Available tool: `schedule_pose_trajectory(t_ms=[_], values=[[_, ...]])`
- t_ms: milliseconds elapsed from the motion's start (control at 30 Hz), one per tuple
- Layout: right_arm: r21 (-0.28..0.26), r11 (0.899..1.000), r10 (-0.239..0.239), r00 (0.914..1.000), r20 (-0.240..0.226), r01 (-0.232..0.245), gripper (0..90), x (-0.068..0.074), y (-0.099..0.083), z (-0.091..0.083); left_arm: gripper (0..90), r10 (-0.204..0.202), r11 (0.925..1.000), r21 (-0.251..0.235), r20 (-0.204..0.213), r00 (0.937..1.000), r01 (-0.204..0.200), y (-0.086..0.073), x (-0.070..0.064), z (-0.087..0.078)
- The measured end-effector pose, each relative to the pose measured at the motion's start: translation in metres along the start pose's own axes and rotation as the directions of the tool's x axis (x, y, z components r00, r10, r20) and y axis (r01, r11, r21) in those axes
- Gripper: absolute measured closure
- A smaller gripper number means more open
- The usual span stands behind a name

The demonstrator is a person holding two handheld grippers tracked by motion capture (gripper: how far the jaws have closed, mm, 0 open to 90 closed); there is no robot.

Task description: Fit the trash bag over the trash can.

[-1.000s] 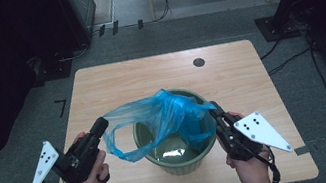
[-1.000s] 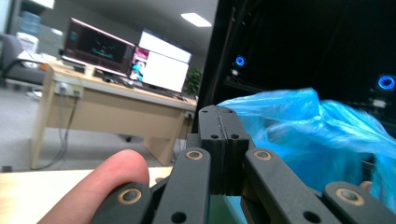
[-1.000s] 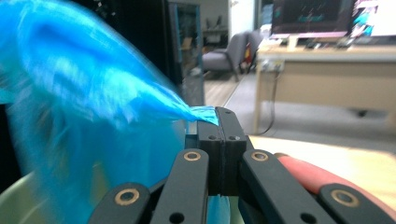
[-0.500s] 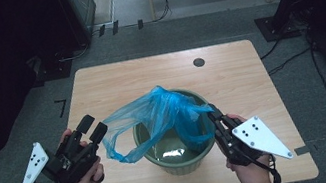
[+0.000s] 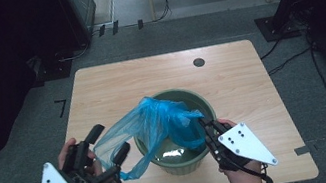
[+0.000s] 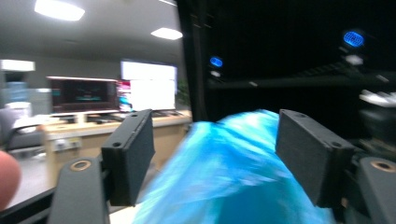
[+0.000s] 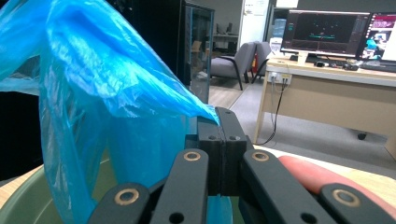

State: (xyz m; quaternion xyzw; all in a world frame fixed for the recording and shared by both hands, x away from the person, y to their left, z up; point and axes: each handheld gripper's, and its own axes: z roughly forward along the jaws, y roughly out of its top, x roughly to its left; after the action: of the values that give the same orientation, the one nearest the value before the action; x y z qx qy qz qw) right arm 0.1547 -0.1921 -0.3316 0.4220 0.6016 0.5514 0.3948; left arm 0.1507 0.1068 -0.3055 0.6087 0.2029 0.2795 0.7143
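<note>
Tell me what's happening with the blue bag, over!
Right tool shut on blue bag. Left tool open around bag's edge. Bag half over green bin. Nothing blocking.

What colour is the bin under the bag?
Dull green bin; clearest in the high view.

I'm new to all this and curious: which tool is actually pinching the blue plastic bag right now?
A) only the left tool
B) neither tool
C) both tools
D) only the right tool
D: the right tool has its jaws pressed shut on a corner of the blue plastic bag, while the left tool stands with its jaws wide apart around the bag.
</note>
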Motion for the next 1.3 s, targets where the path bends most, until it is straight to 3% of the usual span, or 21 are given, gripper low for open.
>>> schedule_pose_trajectory(t_ms=[33, 67, 133, 200, 300, 367, 400, 467, 533, 633, 733, 833, 1067, 1133, 1233, 1300], values=[[0.000, 1.000, 0.000, 1.0000, -0.002, 0.000, 90.0, 0.001, 0.000, 0.000, 23.9, 0.014, 0.9996, 0.023, 0.040, 0.9991, -0.015, -0.001, -0.005, 0.003], [0.000, 1.000, -0.001, 1.0000, -0.005, 0.001, 90.0, 0.002, 0.000, 0.000, 23.9, 0.037, 0.9976, 0.055, 0.102, 0.9941, -0.043, -0.004, -0.011, 0.008], [-0.003, 1.000, -0.002, 0.9999, -0.013, 0.002, 90.0, 0.004, 0.000, -0.001, 20.0, 0.077, 0.9891, 0.112, 0.152, 0.9854, -0.095, -0.011, -0.019, 0.016], [-0.007, 1.000, -0.004, 0.9996, -0.029, 0.004, 90.0, 0.006, 0.000, -0.001, 18.8, 0.110, 0.9760, 0.172, 0.144, 0.9834, -0.134, -0.021, -0.025, 0.024], [-0.021, 1.000, -0.022, 0.9981, -0.057, 0.021, 90.0, 0.011, -0.001, -0.003, 21.5, 0.108, 0.9628, 0.241, 0.068, 0.9918, -0.121, -0.034, -0.026, 0.035], [-0.030, 0.999, -0.036, 0.9967, -0.072, 0.034, 90.0, 0.013, 0.000, -0.004, 41.3, 0.092, 0.9626, 0.256, 0.002, 0.9958, -0.089, -0.041, -0.021, 0.037], [-0.032, 0.999, -0.040, 0.9963, -0.076, 0.037, 90.0, 0.014, 0.000, -0.004, 53.9, 0.068, 0.9671, 0.246, -0.011, 0.9977, -0.063, -0.042, -0.018, 0.036], [-0.034, 0.998, -0.049, 0.9963, -0.071, 0.046, 90.0, 0.014, 0.000, -0.004, 70.6, 0.010, 0.9757, 0.219, 0.008, 0.9999, -0.012, -0.042, -0.010, 0.033], [-0.031, 0.998, -0.050, 0.9970, -0.059, 0.049, 90.0, 0.011, -0.001, -0.003, 79.7, -0.038, 0.9815, 0.188, 0.017, 0.9991, 0.034, -0.037, -0.002, 0.028], [-0.019, 0.999, -0.040, 0.9982, -0.044, 0.040, 90.0, 0.005, -0.003, -0.002, 86.9, -0.068, 0.9875, 0.143, 0.002, 0.9977, 0.067, -0.029, 0.010, 0.019], [-0.010, 0.999, -0.049, 0.9979, -0.042, 0.049, 90.0, 0.001, -0.003, -0.004, 88.8, -0.087, 0.9919, 0.090, -0.038, 0.9955, 0.090, -0.019, 0.023, 0.006], [0.001, 0.997, -0.078, 0.9960, -0.045, 0.078, 90.0, -0.002, -0.002, -0.008, 89.3, -0.117, 0.9911, 0.058, -0.059, 0.9914, 0.120, -0.012, 0.038, -0.006], [0.017, 0.991, -0.135, 0.9898, -0.046, 0.136, 90.0, -0.008, -0.003, -0.019, 89.5, -0.143, 0.9868, 0.064, -0.088, 0.9858, 0.149, -0.009, 0.049, -0.015], [0.019, 0.987, -0.159, 0.9866, -0.037, 0.160, 90.0, -0.012, -0.005, -0.025, 89.5, -0.154, 0.9835, 0.080, -0.096, 0.9833, 0.162, -0.009, 0.052, -0.015], [0.027, 0.986, -0.164, 0.9863, -0.021, 0.164, 90.0, -0.019, -0.007, -0.035, 89.4, -0.206, 0.9739, 0.081, -0.083, 0.9751, 0.212, -0.008, 0.056, -0.018], [0.024, 0.989, -0.143, 0.9896, -0.016, 0.143, 90.0, -0.026, -0.006, -0.042, 89.4, -0.223, 0.9712, 0.069, -0.074, 0.9720, 0.228, -0.005, 0.056, -0.021]])
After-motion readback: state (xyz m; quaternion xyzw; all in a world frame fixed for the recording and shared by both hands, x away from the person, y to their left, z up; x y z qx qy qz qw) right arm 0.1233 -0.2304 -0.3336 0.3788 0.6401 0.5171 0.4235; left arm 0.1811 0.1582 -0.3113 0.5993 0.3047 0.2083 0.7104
